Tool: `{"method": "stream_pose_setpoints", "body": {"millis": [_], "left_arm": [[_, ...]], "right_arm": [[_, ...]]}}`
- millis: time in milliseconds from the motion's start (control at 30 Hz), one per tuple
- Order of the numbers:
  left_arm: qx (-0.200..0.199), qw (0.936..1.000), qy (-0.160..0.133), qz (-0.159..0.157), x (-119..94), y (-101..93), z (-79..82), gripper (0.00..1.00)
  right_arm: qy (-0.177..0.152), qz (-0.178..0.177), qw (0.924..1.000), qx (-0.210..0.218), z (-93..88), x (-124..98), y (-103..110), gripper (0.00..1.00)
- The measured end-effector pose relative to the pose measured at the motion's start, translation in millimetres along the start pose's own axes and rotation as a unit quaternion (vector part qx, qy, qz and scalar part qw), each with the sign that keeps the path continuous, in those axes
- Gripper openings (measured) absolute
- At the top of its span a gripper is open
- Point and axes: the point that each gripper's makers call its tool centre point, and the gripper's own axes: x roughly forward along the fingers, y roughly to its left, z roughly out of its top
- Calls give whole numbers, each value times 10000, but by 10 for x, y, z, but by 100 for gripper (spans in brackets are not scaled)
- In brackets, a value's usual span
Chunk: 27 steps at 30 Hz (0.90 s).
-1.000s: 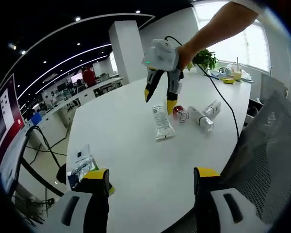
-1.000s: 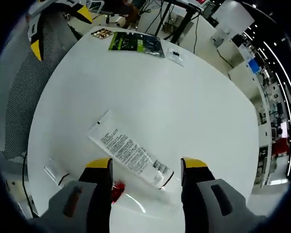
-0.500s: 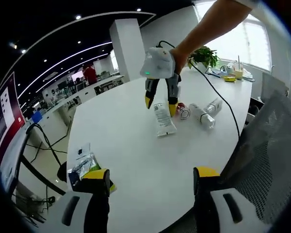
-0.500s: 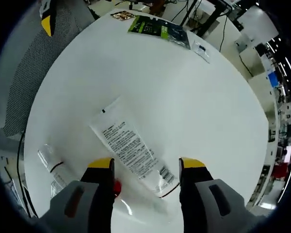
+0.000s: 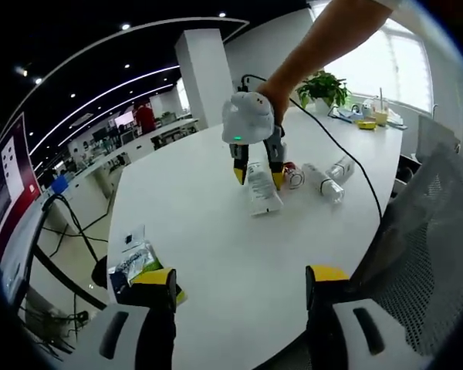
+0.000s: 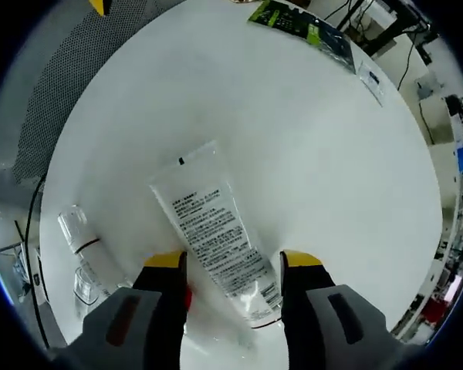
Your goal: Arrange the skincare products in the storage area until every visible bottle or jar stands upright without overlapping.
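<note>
Your right tool (image 6: 225, 262) straddles the white tube (image 6: 216, 239) lying flat on the white desk (image 6: 293, 139), jaws spread on either side of it, not clamped. Clear bottles (image 6: 81, 254) lie beside it. Your left tool (image 5: 235, 277) hangs open at the desk's near edge.

Hovering over the round white table (image 6: 293, 131) with the right gripper (image 6: 233, 260), jaws spread wide. Straddling the capped end of a white tube (image 6: 216, 239) lying flat, printed side up. Spotting clear bottles (image 6: 81, 250) on their sides to the left, a red-capped item (image 6: 187, 297) just beside the left jaw. Green packets (image 6: 305, 27) far off near the table's rim.
</note>
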Motion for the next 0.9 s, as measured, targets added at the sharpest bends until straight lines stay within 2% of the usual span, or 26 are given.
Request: {"method": "stream_pose_setpoints", "body": {"millis": [167,367,633,700,900], "left_arm": [[17,10000,32,-9,-3,-3,-16,68],[19,10000,80,-28,3,-10,-34,68],[25,9999,113,-42,13,-14,-46,68],[29,9999,124,-41,13,-13,-49,68],[42,9999,133,-39,18,-9,-54,68]], "right_arm": [[-70,267,9996,-63,3,10,62,42],[-131,407,9991,-73,8,27,50,42],[-145,421,9990,-53,13,18,54,41],[-195,422,9989,-44,13,5,55,37],[-190,432,9989,-55,12,10,48,33]]}}
